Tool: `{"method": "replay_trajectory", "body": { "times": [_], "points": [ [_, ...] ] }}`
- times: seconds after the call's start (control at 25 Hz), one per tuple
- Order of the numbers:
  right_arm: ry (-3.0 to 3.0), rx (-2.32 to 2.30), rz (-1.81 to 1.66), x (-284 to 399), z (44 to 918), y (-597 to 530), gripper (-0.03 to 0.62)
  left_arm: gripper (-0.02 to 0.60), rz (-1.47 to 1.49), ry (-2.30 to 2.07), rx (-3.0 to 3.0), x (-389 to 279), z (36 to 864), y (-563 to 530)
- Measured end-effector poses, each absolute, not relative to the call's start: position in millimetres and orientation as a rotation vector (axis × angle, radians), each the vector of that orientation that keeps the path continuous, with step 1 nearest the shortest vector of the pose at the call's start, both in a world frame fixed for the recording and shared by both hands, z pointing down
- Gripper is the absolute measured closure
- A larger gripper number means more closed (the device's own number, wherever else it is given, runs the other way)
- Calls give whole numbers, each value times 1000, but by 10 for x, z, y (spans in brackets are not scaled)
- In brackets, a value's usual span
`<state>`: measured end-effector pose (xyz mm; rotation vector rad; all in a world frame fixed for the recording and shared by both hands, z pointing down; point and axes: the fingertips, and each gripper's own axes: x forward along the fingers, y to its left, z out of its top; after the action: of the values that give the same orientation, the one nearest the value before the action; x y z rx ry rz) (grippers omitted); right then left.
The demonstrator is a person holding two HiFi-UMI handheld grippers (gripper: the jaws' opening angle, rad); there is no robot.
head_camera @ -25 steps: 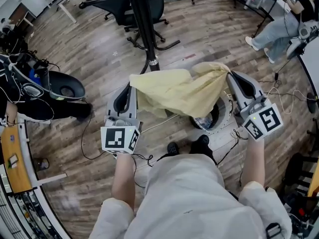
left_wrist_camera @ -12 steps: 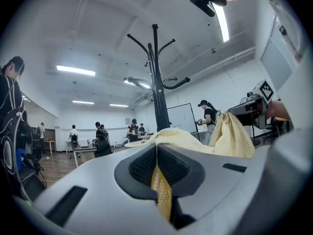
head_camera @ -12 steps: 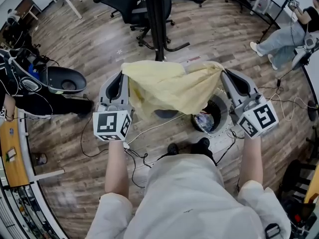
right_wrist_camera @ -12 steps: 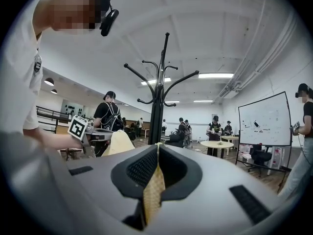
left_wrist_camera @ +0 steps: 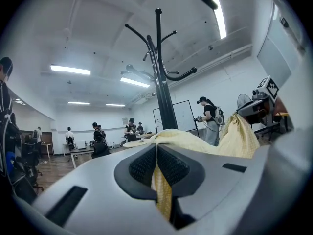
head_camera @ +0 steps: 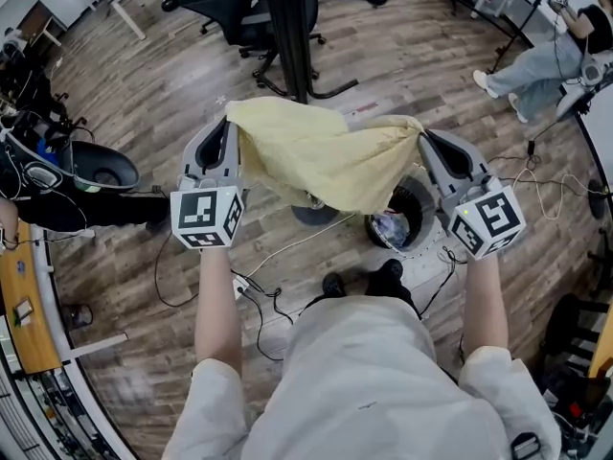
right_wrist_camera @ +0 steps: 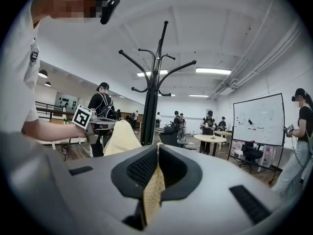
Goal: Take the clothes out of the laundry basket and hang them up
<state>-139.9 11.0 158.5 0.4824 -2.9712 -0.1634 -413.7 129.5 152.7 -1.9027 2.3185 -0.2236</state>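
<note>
Looking down from the head view first: both bare forearms reach straight out from the body, about parallel. The left gripper [head_camera: 230, 127] and right gripper [head_camera: 428, 140] point forward, roughly level, marker cubes facing back toward the camera. A yellow cloth [head_camera: 321, 161] is stretched between them, one corner in each, with the middle sagging a bit. It's up in the air, clear of the laundry basket [head_camera: 428, 220], which sits on the wooden floor [head_camera: 172, 113] just under the right gripper and in front of the person's shoes [head_camera: 332, 284]. There's something pale and bluish inside the basket, can't tell what. Only this view shows the basket and the foot of the coat rack [head_camera: 287, 27], right ahead of the cloth.

Left gripper view: the fingers [left_wrist_camera: 142, 165] are pressed together on a thin strip of the yellow cloth, which runs off to the right, up to the other gripper. You get the rack's curved hooks up top here, which the head view cuts off.

Right gripper view: same deal, fingers [right_wrist_camera: 173, 168] clamped on a fold of the cloth, with the left gripper and its forearm off to the left. A whiteboard [right_wrist_camera: 258, 119] stands on the right, plus people further back.
</note>
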Motion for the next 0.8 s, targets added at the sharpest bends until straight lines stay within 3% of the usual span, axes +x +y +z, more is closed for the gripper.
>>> {"method": "replay_trajectory", "body": {
  "times": [0.8],
  "points": [
    [-2789, 668, -79, -1371, 2267, -395, 577, 558, -367, 2352, -2051, -4388, 2180, 662]
  ]
}}
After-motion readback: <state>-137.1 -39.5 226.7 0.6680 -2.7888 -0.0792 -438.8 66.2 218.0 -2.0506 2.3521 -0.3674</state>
